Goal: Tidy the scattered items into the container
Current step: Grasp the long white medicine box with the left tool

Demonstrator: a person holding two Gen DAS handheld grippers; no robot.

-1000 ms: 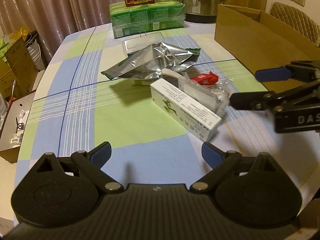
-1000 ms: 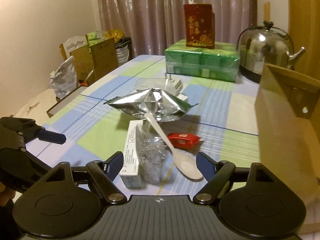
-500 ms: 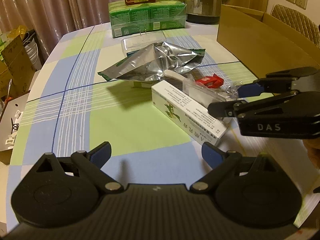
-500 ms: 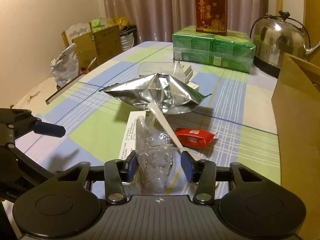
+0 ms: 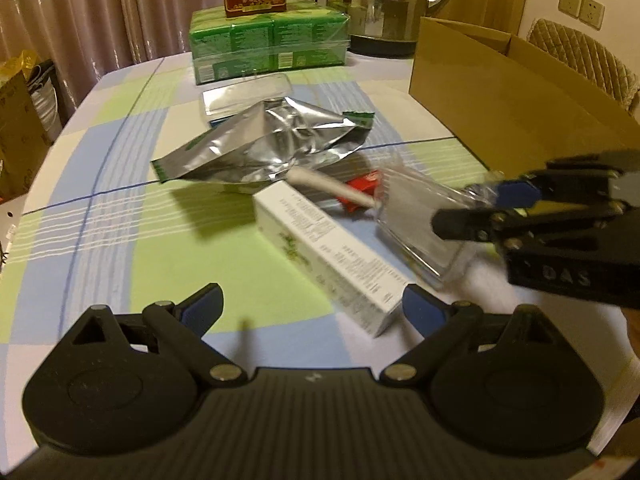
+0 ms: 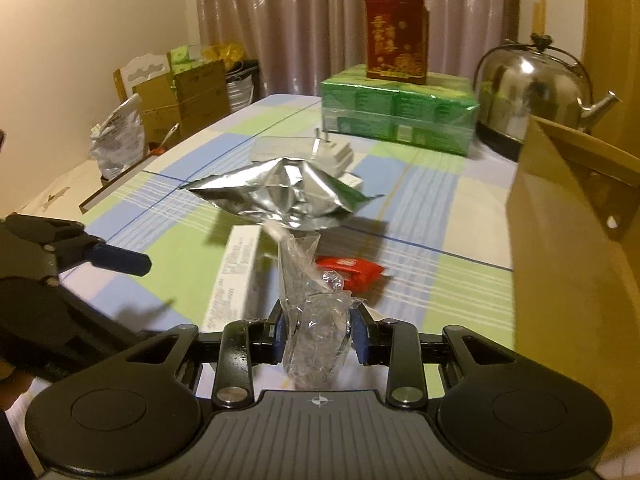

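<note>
My right gripper (image 6: 318, 334) is shut on a clear plastic wrapper (image 6: 314, 320) and holds it lifted above the table; the wrapper also shows in the left wrist view (image 5: 424, 224), with the right gripper (image 5: 492, 210) on its right end. My left gripper (image 5: 312, 304) is open and empty, just in front of the long white box (image 5: 324, 256). A crumpled silver foil bag (image 5: 264, 148), a white spoon (image 5: 332, 188) and a red sachet (image 6: 350, 272) lie on the checked tablecloth. The open cardboard box (image 5: 512, 100) stands at the right.
A clear plastic tray (image 5: 246, 96) lies behind the foil bag. A green wrapped pack (image 5: 268, 40) with a red tin (image 6: 394, 36) on top and a steel kettle (image 5: 380, 4) stand at the table's far end. Cardboard boxes and bags (image 6: 180, 96) stand on the floor at left.
My right gripper closed on the clear plastic wrapper and lifted it up and to the right, off the white box. The left gripper stayed open and moved little.
</note>
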